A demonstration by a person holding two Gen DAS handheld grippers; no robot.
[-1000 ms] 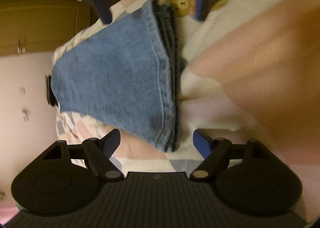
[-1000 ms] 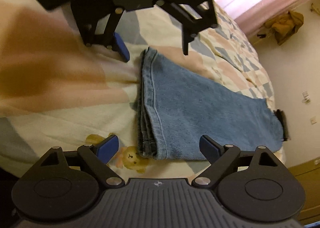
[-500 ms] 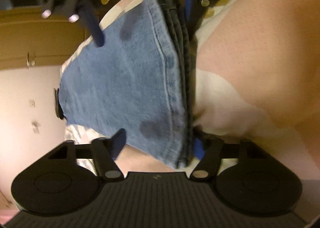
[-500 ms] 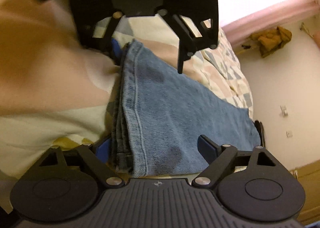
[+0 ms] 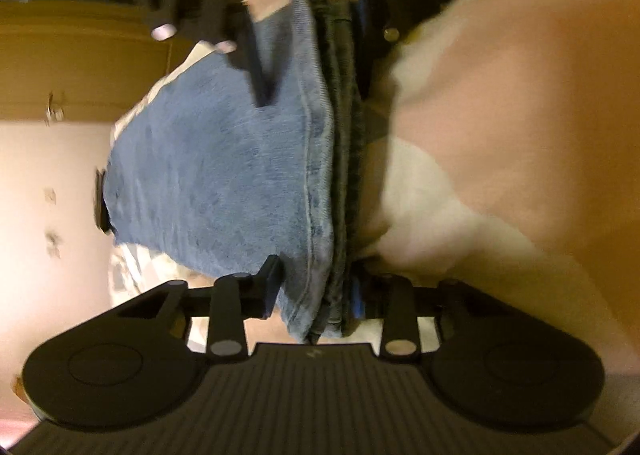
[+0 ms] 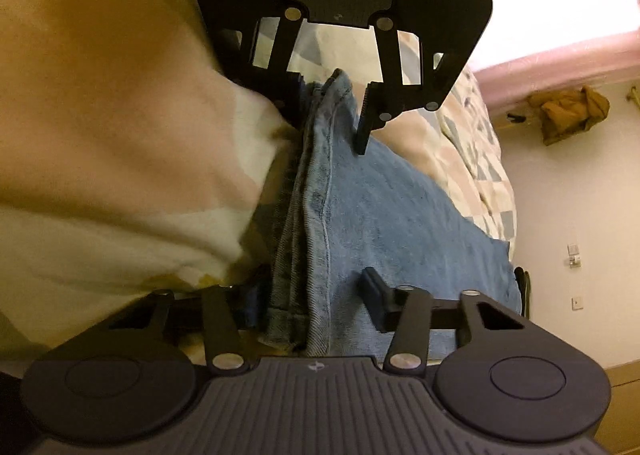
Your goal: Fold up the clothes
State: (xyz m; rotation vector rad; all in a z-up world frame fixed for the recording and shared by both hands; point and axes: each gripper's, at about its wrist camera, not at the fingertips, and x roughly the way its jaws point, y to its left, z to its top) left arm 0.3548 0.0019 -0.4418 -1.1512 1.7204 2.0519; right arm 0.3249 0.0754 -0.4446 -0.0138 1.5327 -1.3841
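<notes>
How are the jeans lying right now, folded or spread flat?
Folded. The jeans show several stacked denim layers along the edge between both grippers, left gripper and right gripper, on the bedspread.

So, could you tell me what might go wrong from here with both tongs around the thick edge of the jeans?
1. The jeans edge is a thick stack of layers; the left tongs may pinch only some, so the lower layers could drop on lifting.
2. The bedsheet bulges right beside the right tongs; its inner finger might catch the sheet too.
3. Neither pair looks fully closed, so an early lift could let the denim slip.
</notes>
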